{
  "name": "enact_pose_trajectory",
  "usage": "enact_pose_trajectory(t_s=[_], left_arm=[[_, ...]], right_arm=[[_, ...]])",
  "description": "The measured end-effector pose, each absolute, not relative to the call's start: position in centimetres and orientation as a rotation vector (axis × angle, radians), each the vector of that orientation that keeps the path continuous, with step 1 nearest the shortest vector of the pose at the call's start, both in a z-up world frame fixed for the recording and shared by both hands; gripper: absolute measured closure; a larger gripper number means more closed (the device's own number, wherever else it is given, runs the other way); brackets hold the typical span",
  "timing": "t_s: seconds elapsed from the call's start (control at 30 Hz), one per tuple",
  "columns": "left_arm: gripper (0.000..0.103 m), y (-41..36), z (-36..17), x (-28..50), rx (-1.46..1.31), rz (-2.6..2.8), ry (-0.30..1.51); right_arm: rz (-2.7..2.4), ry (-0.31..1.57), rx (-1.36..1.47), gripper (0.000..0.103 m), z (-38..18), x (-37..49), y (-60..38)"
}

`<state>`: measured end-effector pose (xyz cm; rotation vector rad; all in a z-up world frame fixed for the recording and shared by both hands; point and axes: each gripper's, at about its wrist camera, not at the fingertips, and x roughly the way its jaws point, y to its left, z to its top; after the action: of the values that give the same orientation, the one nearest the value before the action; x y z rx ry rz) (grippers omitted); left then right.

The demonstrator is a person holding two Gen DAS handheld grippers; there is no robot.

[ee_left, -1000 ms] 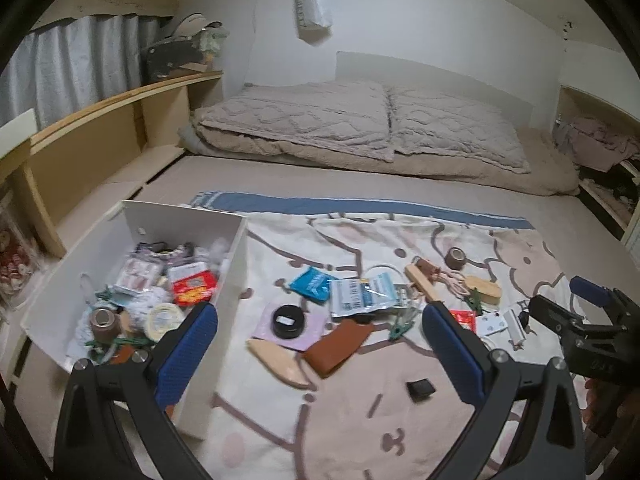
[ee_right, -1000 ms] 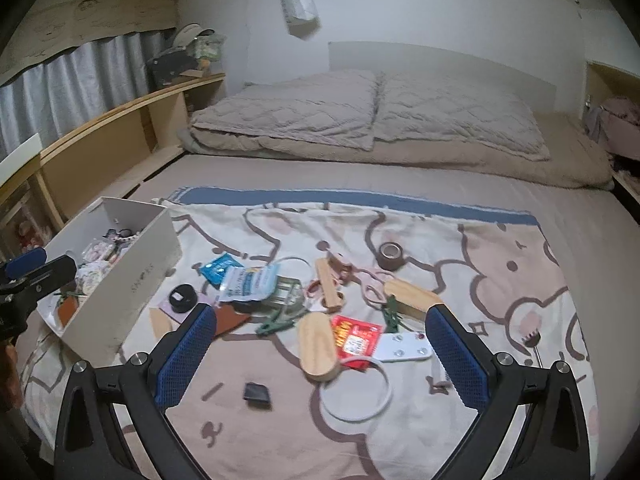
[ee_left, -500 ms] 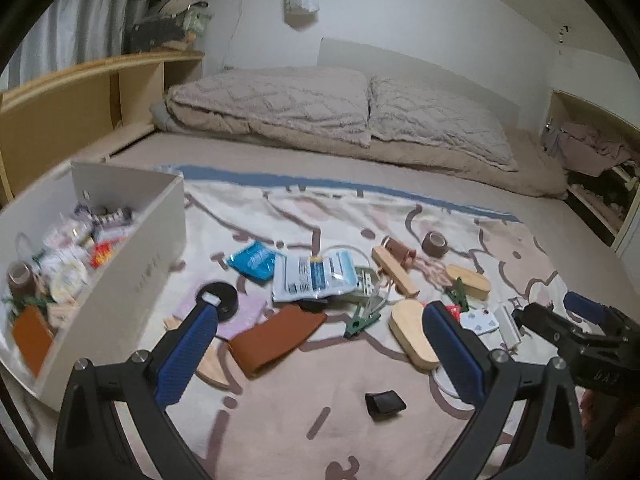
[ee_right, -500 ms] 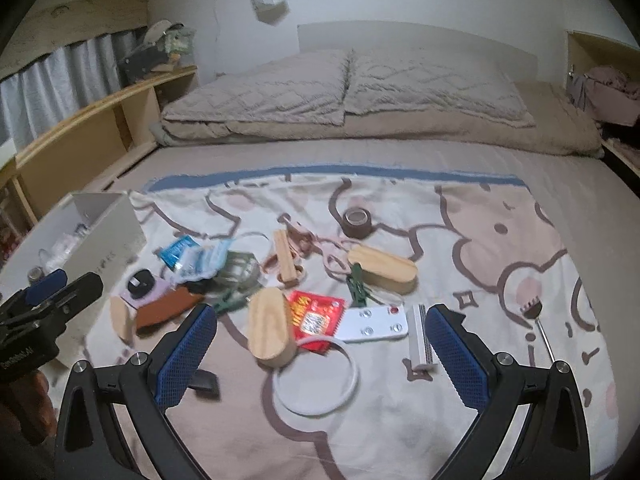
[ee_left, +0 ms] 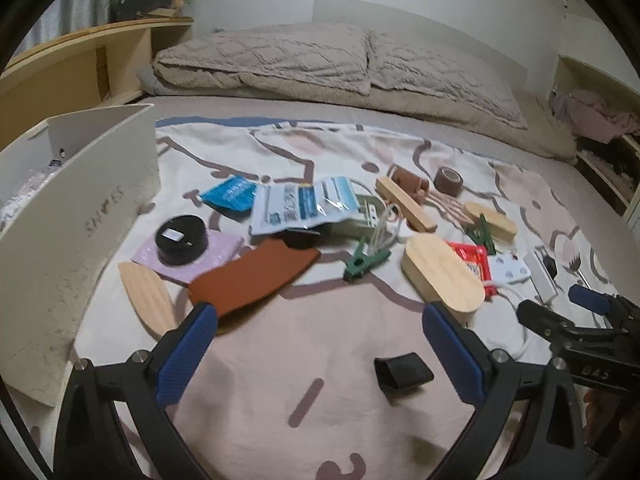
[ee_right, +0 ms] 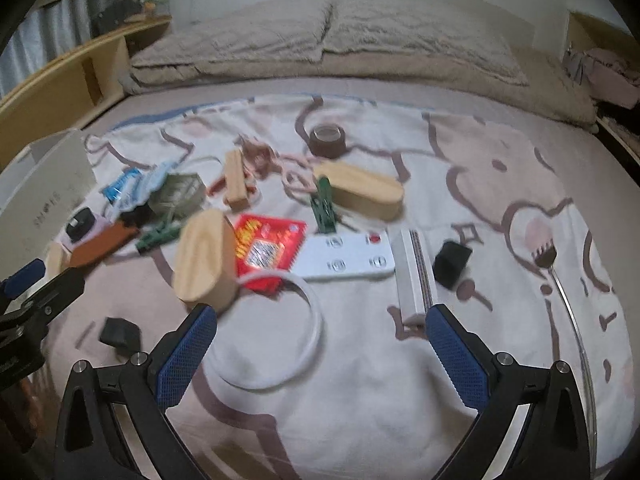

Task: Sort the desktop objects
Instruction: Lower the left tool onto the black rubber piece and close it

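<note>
Small objects lie scattered over a patterned blanket (ee_left: 320, 360) on a bed. My left gripper (ee_left: 320, 344) is open and empty, low over the blanket, just short of a brown leather pouch (ee_left: 256, 276) and an oval wooden block (ee_left: 442, 278). A black clip (ee_left: 402, 372) lies between its fingers' line. My right gripper (ee_right: 322, 344) is open and empty above a white ring (ee_right: 276, 332), near a red packet (ee_right: 268, 246), a white remote (ee_right: 348, 258) and a white bar (ee_right: 414, 276). A white box (ee_left: 68, 216) stands at the left.
Green clips (ee_left: 366, 258), a blue-and-white pouch (ee_left: 304, 204), a black round tin (ee_left: 182, 238), a tape roll (ee_right: 328, 140), a black cube (ee_right: 452, 264) and a fork (ee_right: 560, 280) lie around. Pillows (ee_left: 320, 56) lie beyond; a wooden shelf (ee_left: 80, 60) runs along the left.
Both grippers have dropped lower and moved forward toward the objects, which now look larger. The box has slid to the left edge of both views. Both stay open.
</note>
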<state>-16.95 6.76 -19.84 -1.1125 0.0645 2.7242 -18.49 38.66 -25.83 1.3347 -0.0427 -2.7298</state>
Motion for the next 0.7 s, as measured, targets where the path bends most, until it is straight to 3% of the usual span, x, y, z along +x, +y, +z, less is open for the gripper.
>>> enact_pose_trajectory(t_s=[0.7], left_arm=[[0.0,8.9,-23.7,-17.5,-1.24,2.626,0.101]], right_arm=[[-2.608,0.016,1.672,0.0,-29.7,-17.9,39.3]])
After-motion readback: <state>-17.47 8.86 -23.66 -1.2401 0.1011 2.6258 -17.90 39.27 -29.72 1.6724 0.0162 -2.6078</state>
